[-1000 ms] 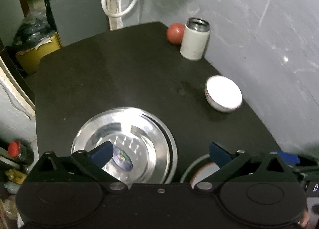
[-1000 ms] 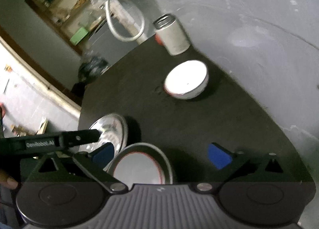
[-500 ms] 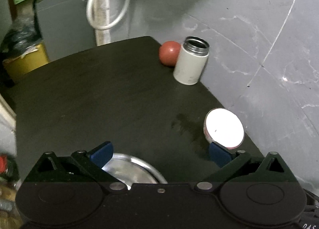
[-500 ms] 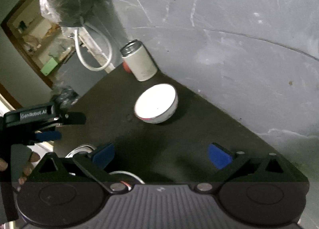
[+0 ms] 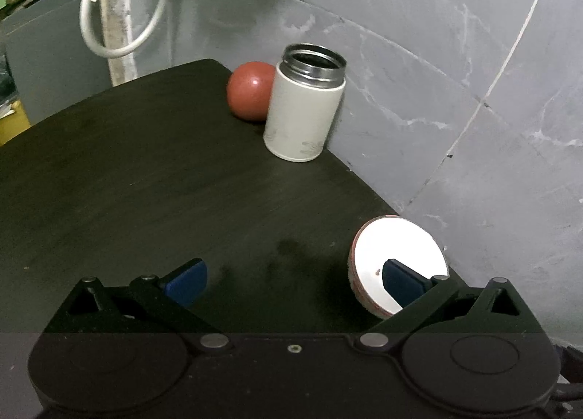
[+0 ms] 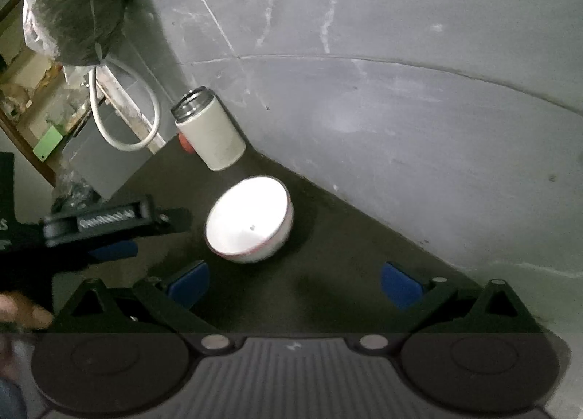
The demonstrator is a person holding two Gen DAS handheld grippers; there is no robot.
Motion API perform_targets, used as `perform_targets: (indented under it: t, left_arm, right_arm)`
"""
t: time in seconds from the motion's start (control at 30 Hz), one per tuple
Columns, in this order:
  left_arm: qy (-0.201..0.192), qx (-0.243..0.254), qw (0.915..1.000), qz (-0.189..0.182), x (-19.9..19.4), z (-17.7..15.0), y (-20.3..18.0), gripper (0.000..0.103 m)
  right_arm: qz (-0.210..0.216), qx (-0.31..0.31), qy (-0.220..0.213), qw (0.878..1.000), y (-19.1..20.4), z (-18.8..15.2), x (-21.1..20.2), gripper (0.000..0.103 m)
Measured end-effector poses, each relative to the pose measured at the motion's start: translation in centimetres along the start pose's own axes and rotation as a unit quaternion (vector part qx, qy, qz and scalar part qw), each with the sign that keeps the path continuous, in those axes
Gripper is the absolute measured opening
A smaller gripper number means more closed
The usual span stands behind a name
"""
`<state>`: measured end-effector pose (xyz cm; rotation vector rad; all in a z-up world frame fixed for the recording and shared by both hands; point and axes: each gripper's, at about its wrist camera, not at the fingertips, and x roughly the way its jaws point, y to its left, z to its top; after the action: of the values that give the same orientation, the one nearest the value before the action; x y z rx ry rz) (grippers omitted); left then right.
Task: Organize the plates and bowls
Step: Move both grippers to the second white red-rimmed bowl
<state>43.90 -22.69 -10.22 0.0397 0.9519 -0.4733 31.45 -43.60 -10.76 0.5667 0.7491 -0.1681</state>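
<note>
**A:** Where's the bowl from your seat?

**B:** The small white ceramic bowl with a thin red rim line [image 6: 250, 219] sits upright on the dark round table [image 5: 153, 171], near the edge by the grey wall. In my right wrist view it's at about eleven o'clock, just ahead of the fingers. My right gripper [image 6: 295, 282] is spread wide and carries nothing.

**A:** And the left one?

**B:** My left gripper [image 5: 293, 275] is released too — jaws wide apart, nothing between them. Its right blue pad [image 5: 400, 280] overlaps the bowl in that view; I can't tell whether it touches or hangs above.

**A:** How would you take it?

**B:** I'd judge a rim pinch best — one finger inside, one outside the wall, lowered straight before closing. The glaze looks slick, so I'd close slowly. I'd also mind the white cylindrical flask with a steel mouth [image 5: 304, 109] and the red ball [image 5: 249, 90] behind it at twelve o'clock, well apart from the bowl.
</note>
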Motion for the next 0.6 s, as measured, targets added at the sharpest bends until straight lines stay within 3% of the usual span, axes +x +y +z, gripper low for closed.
perform_targets:
  t: [0.13, 0.43, 0.6]
  left_arm:
    - [0.002, 0.012, 0.9999, -0.006, 0.9, 0.1, -0.2, 0.102]
    - [0.007, 0.010, 0.9997, -0.020, 2.0, 0.5, -0.2, 0.101]
    - [0.011, 0.017, 0.9991, -0.037, 2.6, 0.5, -0.6, 0.086]
  right_arm:
    - [-0.008, -0.004, -0.013, 1.000, 0.9, 0.5, 1.3, 0.102]
    - [-0.036, -0.005, -0.011, 0.999, 0.9, 1.4, 3.4, 0.089]
    - [-0.034, -0.019, -0.003, 0.999, 1.1, 1.7, 4.3, 0.082]
